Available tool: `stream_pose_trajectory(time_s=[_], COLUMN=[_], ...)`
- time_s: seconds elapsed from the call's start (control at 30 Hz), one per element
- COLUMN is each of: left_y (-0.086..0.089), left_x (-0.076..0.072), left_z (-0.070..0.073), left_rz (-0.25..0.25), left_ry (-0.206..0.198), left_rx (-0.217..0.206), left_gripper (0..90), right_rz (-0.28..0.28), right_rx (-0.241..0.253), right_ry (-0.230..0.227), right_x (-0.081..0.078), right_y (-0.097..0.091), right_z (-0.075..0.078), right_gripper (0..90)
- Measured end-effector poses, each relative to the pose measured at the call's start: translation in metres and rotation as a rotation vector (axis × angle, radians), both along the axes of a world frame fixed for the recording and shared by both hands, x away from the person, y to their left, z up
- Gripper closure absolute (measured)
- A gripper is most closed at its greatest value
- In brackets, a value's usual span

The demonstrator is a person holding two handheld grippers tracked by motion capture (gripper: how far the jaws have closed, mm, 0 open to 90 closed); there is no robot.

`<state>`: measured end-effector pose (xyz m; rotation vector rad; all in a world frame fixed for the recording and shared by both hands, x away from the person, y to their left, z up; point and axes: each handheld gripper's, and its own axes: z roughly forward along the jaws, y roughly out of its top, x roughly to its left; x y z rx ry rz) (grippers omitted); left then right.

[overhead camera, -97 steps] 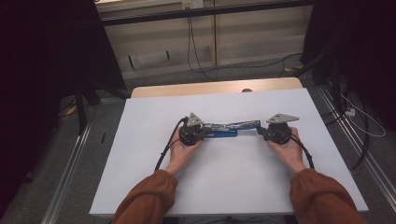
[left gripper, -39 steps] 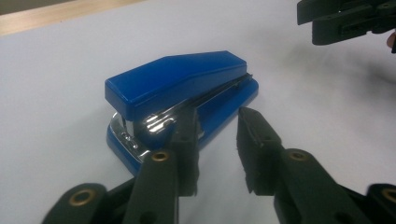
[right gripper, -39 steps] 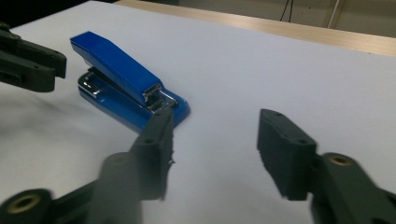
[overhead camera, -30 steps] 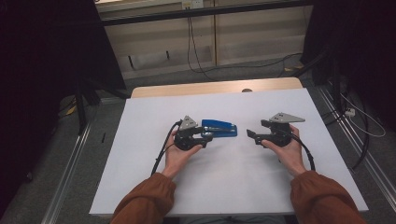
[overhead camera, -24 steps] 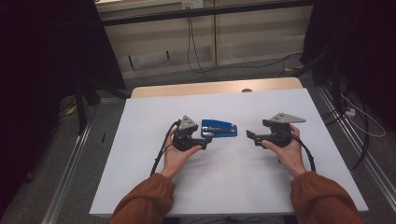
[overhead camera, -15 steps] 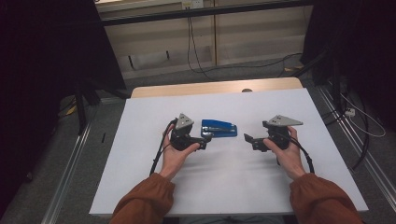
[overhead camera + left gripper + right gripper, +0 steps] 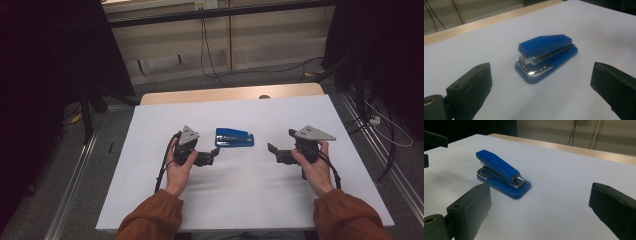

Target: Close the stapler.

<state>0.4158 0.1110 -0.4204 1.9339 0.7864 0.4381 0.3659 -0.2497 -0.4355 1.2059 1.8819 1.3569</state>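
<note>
Your left gripper [image 7: 214, 156] hovers over the white table [image 7: 150, 200] left of centre, jaws spread wide after just opening, nothing between them. The blue stapler [image 7: 234, 137] lies flat and free at the middle of the surface, somewhat nearer its far edge, just beyond your left jaws. Your right gripper [image 7: 272, 151] waits further right, jaws apart and empty, having just opened too.
</note>
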Motion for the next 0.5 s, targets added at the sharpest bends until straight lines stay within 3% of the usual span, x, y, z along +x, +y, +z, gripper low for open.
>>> stream_pose_trajectory(time_s=[0.3, 0.37, 0.5], left_y=[0.021, 0.026, 0.034], left_x=[-0.010, -0.013, -0.018], left_z=[-0.003, -0.005, -0.003], left_rz=[0.045, 0.042, 0.059], left_ry=[0.007, 0.012, -0.007], left_rx=[-0.027, -0.014, -0.016], left_gripper=[3.5, 3.5, 3.5], right_rz=[-0.001, -0.001, -0.016], right_rx=[0.000, -0.001, -0.007], right_ry=[0.000, -0.003, -0.006], right_x=[-0.011, -0.014, -0.018], right_y=[0.000, 0.000, -0.002], right_z=[-0.001, 0.000, 0.000], right_gripper=[3.2, 3.2, 3.2])
